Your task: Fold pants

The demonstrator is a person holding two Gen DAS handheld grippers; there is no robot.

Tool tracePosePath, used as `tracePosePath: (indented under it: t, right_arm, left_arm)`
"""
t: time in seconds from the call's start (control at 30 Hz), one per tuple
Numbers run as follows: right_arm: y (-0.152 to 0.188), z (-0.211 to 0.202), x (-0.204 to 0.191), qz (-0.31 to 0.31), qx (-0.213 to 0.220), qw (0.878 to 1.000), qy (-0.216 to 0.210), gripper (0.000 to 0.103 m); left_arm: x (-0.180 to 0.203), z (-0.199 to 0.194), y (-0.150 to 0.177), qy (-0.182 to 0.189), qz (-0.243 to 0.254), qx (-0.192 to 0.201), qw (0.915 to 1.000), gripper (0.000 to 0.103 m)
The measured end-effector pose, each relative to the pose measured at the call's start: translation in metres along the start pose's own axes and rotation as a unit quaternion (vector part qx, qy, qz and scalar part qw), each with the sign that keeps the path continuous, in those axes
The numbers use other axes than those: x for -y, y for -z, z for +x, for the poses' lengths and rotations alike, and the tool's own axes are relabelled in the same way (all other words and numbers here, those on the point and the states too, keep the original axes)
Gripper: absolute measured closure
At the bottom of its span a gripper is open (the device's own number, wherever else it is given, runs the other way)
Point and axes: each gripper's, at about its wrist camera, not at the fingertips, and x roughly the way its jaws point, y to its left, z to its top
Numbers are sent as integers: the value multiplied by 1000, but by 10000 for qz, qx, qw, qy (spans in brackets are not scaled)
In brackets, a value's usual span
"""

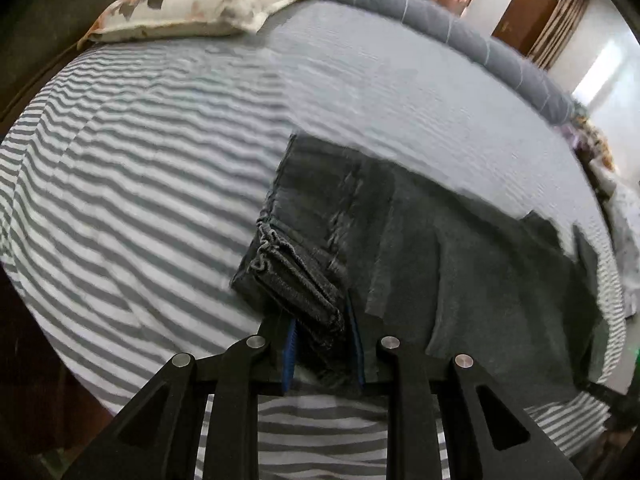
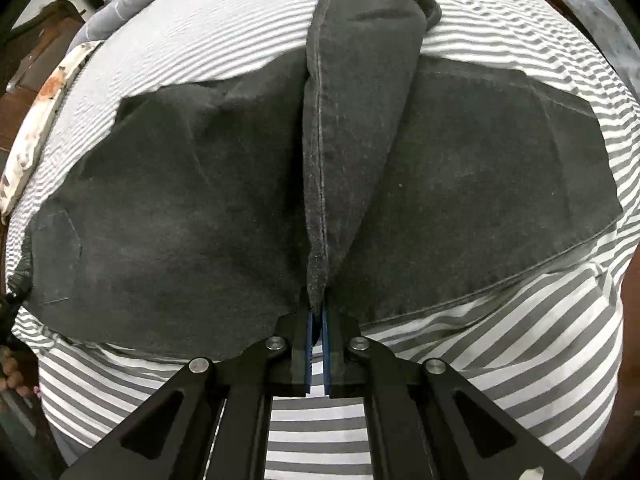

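Two grippers: each clamps dark cloth above the bed.
Left gripper (image 1: pixel 326 336): jaws narrowed on the bunched waistband of the pants (image 1: pixel 460 264).
Right gripper (image 2: pixel 318 320): jaws nearly together, pinching a raised seam fold of the pants (image 2: pixel 180 208).
Pants: spread across the striped sheet (image 1: pixel 140 168).
Pillow (image 1: pixel 192 8): at the bed's far edge, well apart from the pants.

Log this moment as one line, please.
left gripper: shut on pants | right gripper: shut on pants | bed
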Motion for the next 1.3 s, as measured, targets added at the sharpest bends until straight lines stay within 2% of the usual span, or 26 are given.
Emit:
tracePosePath:
  t: [0.07,0.2,0.3,0.33,0.37,0.43,0.63,0.77,0.93,1.03,1.13,1.2,1.3]
  right_arm:
    - [0,8,0,41,-57,10000,2,101]
    - [-6,17,-3,63,-142,9998,-110,99]
    - [-10,19,4,283,-253,9985,-404,88]
    - [-14,15,15,337,-254,9980,-472,78]
    - [-16,10,18,364,-185,9976,-552,74]
    - [-18,-2,24,335,-61,9977,-594,69]
    - [-28,-34,59,401,307,9951,-845,67]
    - [-26,-49,87,522,462,9941,-835,66]
    - [-30,-64,120,797,520,9917,-867,65]
    - [-33,-79,135,866,689,9891,-975,65]
    - [-37,-90,133,915,795,9867,-1083,65]
    - [-39,-95,135,946,817,9851,-1179,65]
    - [-41,-102,136,938,881,9839,-1241,65]
  left_arm:
    - [-5,14,7,-74,-96,-230,9997,80]
    - [-3,12,9,-123,-85,-104,9998,79]
    - [-1,7,11,-79,-219,-138,9996,71]
    - [0,5,14,20,-335,-191,9993,63]
    - [0,2,16,96,-453,-242,9986,55]
    - [6,-9,19,61,-508,-225,9984,55]
    - [45,-57,27,-54,-116,110,9999,54]
    - [89,-88,42,-74,319,443,9985,54]
    - [166,-97,61,584,948,597,9920,54]
    - [218,-86,83,1043,1370,500,9838,54]
    - [276,-63,108,1397,1853,175,9725,54]
    - [304,-51,122,1502,2161,61,9647,54]
    - [337,-37,140,1711,2342,-140,9569,54]
